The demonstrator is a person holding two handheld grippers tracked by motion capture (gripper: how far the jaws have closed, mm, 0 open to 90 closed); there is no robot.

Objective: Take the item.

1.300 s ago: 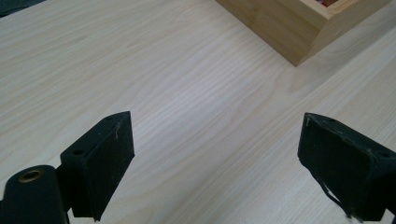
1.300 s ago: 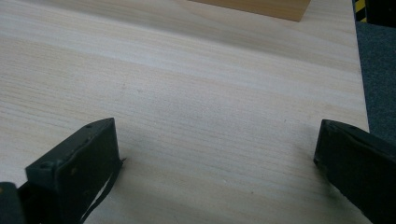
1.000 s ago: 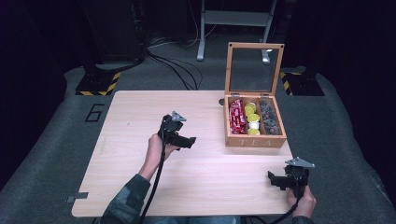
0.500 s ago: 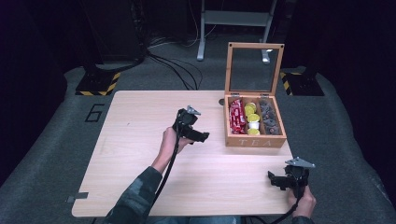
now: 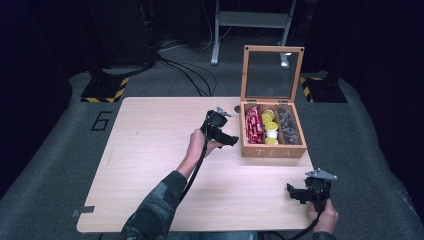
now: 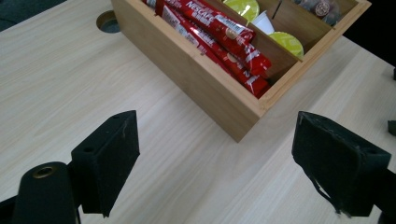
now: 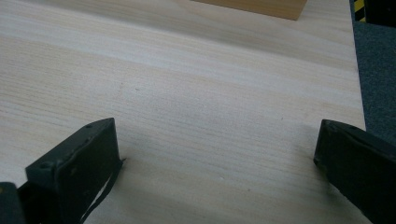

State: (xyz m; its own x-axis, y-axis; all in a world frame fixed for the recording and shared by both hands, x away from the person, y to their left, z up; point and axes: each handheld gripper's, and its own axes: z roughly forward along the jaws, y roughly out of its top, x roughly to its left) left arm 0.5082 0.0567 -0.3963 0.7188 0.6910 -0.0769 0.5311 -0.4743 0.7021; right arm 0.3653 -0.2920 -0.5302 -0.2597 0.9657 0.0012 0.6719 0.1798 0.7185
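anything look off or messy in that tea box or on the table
Nothing stands out. The tea box sits square with its lid upright, the red sachets lie a little slanted but inside their compartment, and nothing is spilled on the table. The left claw is open beside the box, empty.

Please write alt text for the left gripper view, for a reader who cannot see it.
Two open black fingers point toward a wooden tea box on a light wood table. The box holds red Nescafe sticks and yellow-lidded capsules.
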